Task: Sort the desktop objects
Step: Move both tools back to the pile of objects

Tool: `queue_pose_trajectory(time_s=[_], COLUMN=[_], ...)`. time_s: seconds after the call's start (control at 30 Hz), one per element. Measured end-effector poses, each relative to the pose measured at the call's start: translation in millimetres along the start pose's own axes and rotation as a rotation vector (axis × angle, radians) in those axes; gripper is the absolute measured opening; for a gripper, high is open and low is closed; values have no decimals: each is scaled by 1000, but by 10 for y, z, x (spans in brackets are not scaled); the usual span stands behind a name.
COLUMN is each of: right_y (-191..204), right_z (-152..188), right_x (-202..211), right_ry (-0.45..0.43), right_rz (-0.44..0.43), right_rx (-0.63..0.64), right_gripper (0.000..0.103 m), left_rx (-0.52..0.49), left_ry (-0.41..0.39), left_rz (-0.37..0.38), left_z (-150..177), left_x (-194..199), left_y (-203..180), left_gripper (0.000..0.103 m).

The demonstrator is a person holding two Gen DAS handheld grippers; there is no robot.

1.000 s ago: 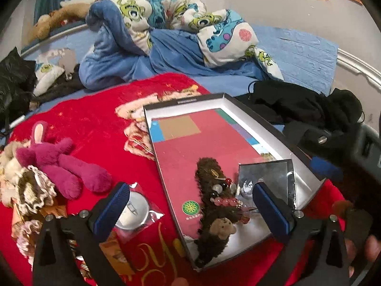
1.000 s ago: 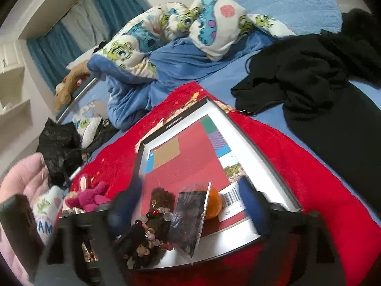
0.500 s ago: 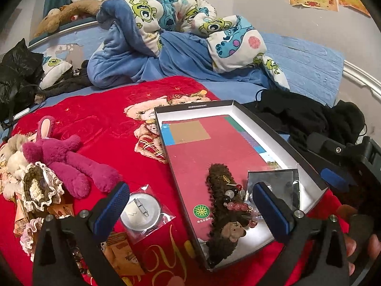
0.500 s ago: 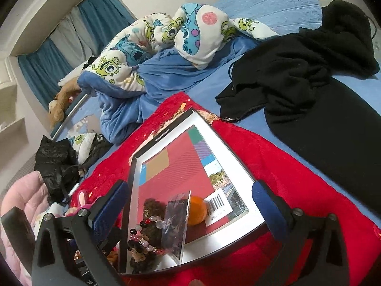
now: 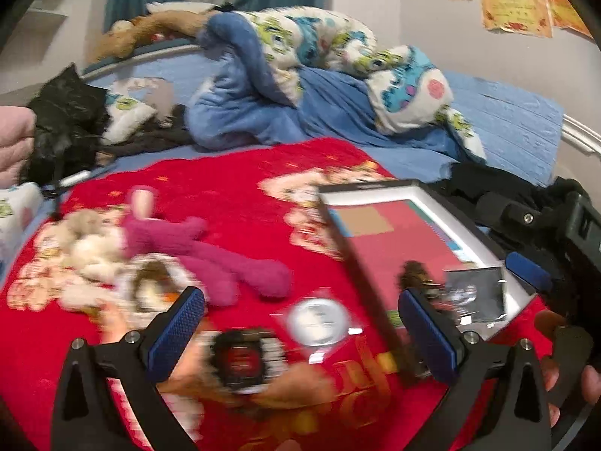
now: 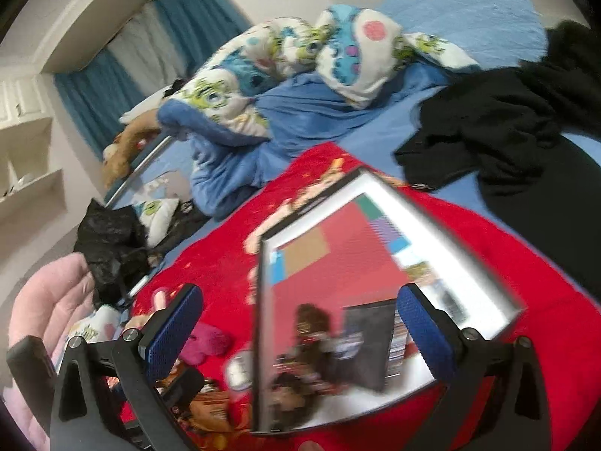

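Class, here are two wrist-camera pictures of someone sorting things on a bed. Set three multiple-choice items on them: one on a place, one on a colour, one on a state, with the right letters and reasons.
1. Where does the pink plush toy lie?
A. inside the shallow box
B. on the red blanket, outside the box
C. on the black clothing

2. What colour are the pads on the tongs?
A. blue
B. green
C. yellow

3. How do the left tongs stand?
A. shut on the toy
B. shut on the round badge
C. open, holding nothing

Key: 1 B, it rests on the red blanket, left of the box. 2 A, the pads are dark blue. 3 C, the jaws are wide apart with only the blanket and loose items below.
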State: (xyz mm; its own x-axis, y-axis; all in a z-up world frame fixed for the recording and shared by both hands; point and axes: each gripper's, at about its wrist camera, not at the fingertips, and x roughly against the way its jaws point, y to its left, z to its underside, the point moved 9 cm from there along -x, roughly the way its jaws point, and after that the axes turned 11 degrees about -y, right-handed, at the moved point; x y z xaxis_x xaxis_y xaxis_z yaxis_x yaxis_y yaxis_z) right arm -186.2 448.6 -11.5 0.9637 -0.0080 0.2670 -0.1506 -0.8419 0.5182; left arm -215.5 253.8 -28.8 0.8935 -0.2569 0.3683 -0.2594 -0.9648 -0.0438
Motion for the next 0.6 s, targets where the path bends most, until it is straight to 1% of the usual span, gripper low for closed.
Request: queue_pose_trajectory(time_s=[0.1,0.17,0.27,0.33,0.37,0.43,0.53,0.6], right_y=[416,679,1031,1279,1360,1526,1726,1814], right_z=[156,267,455,601,660,774,916,981], right_x=[-42,-68,-99,-134,-143,-160,-195,-208], right_ry=[21,30,52,73,81,89,100,105], right_rz=[-71,-107,-174,-232,-247,-270,-286,-290], right_rx=[36,45,15,-14,-24,-35,-39,-28], right_gripper=[103,103,103,103,103,103,103,103], left_rx=[-1,15,55,86,98,99,75,73], left_ry=[-11,-19,-24,-25,-27,-29,-38,-46], left_rz=[-58,-102,-184,-212,-224,-239,-244,-225], left_z=[-18,-10,18,47,61,86,102,124], left_x=[199,359,571,676,738,833,912,940], left_y=[423,774,1287,1541,1667,1840,1926,1918], left_gripper=[103,103,103,103,103,103,103,103])
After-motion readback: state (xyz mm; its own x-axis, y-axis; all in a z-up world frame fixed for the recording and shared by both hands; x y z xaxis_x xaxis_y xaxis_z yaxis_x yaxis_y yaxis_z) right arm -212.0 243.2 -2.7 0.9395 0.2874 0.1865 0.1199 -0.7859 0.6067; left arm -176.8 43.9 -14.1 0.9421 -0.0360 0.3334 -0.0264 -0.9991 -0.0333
